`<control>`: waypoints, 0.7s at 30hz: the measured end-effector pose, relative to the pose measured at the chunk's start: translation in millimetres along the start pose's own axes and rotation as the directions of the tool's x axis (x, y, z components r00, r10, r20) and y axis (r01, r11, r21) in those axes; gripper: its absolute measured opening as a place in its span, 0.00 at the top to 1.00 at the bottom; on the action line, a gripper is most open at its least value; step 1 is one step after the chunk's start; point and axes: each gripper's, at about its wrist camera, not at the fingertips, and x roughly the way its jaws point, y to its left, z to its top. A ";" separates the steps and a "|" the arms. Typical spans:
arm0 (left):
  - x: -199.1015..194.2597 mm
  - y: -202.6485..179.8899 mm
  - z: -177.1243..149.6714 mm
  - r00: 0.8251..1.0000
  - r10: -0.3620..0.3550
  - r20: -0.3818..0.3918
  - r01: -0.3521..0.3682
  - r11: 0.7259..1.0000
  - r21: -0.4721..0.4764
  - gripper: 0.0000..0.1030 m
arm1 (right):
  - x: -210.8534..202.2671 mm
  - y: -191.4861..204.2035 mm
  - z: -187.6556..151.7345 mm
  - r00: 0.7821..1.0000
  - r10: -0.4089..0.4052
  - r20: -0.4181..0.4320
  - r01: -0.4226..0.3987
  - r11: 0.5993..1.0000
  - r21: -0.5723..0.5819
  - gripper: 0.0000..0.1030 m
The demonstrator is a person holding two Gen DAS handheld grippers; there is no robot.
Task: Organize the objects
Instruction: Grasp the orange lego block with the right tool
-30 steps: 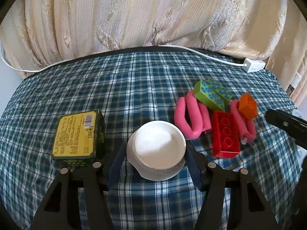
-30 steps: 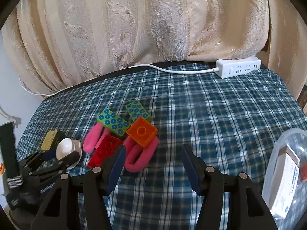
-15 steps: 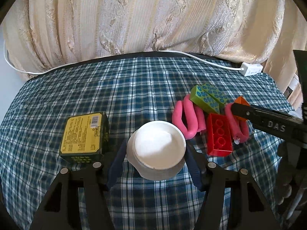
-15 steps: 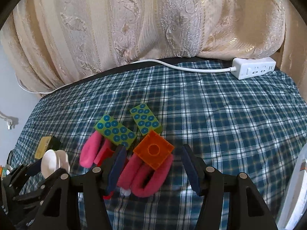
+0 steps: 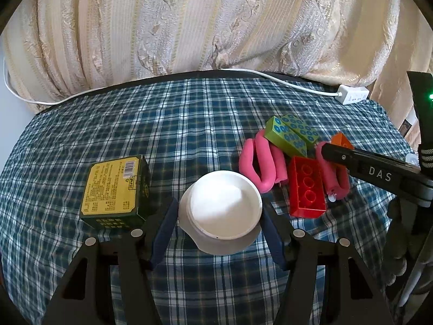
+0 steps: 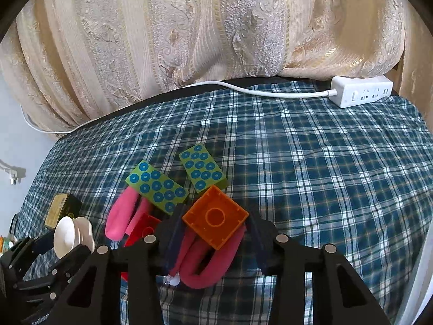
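Observation:
My left gripper (image 5: 219,230) is shut on a white bowl (image 5: 224,208) turned bottom up, just over the plaid cloth. It also shows at the lower left of the right wrist view, left gripper (image 6: 54,243). My right gripper (image 6: 215,241) is closing, and its pads touch opposite corners of an orange brick (image 6: 215,220) that lies on a bent pink foam roller (image 6: 211,268). One right finger (image 5: 357,161) reaches in from the right of the left wrist view. Beside it lie a red brick (image 5: 305,189), two green dotted bricks (image 6: 157,187) (image 6: 203,170) and another pink roller (image 5: 259,162).
A yellow-green box (image 5: 116,187) stands left of the bowl. A white power strip (image 6: 362,94) and its cable lie along the table's far edge, under a cream curtain (image 6: 216,27). A pale plastic rim (image 6: 418,284) shows at the right edge.
The right gripper came forward and down over the orange brick, then its jaws narrowed onto it. The left gripper and the bowl stayed put.

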 end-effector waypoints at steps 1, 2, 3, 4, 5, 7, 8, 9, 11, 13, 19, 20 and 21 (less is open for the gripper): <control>-0.2 -0.3 0.0 1.000 -0.001 0.001 0.001 1.000 0.000 0.40 | -1.9 -1.2 -0.7 1.000 0.002 0.002 -0.002 1.000 0.007 0.55; -0.8 -0.8 -0.1 1.000 -0.002 0.003 0.002 1.000 0.001 0.40 | -4.4 -2.4 -1.8 1.000 0.002 0.005 -0.002 1.000 0.013 0.55; -1.1 -1.3 0.1 1.000 -0.004 0.003 0.004 1.000 0.001 0.40 | -7.2 -3.0 -2.9 1.000 0.002 0.008 -0.002 1.000 0.019 0.55; -1.6 -1.9 0.1 1.000 -0.005 0.004 0.005 1.000 0.002 0.40 | -9.7 -3.7 -3.7 1.000 0.001 0.012 -0.001 1.000 0.025 0.55; -2.6 -3.2 -0.2 1.000 -0.007 0.006 0.007 1.000 0.005 0.40 | -13.4 -5.1 -5.3 1.000 0.002 0.016 -0.002 0.999 0.033 0.55; -4.2 -5.2 -0.4 1.000 -0.011 0.009 0.011 1.000 0.010 0.40 | -19.8 -6.7 -8.0 1.000 0.002 0.025 -0.003 0.999 0.045 0.55; -5.5 -6.8 -0.8 1.000 -0.014 0.011 0.013 1.000 0.014 0.40 | -22.3 -7.8 -9.4 1.000 0.002 0.029 -0.004 0.999 0.051 0.55; -6.6 -7.9 -0.9 1.000 -0.016 0.013 0.015 1.000 0.017 0.40 | -25.6 -9.0 -11.2 0.999 0.003 0.032 -0.004 0.998 0.058 0.55; -9.2 -10.9 -1.6 1.000 -0.021 0.017 0.020 0.999 0.025 0.40 | -30.9 -11.0 -14.8 0.999 0.004 0.037 -0.006 0.998 0.070 0.55; -11.1 -13.1 -2.0 0.999 -0.025 0.020 0.025 0.999 0.031 0.40 | -35.7 -12.2 -18.6 0.999 0.002 0.041 -0.005 0.997 0.075 0.55; -17.8 -21.2 -3.7 0.999 -0.037 0.033 0.035 0.998 0.054 0.40 | -52.4 -15.7 -30.1 0.998 0.005 0.060 -0.011 0.995 0.096 0.55; -18.3 -22.0 -3.9 0.999 -0.038 0.034 0.036 0.998 0.056 0.40 | -55.6 -16.6 -31.9 0.998 0.006 0.064 -0.012 0.995 0.100 0.55; -18.8 -22.8 -4.3 0.999 -0.039 0.034 0.037 0.998 0.058 0.40 | -58.9 -17.4 -33.6 0.998 0.006 0.070 -0.013 0.994 0.105 0.55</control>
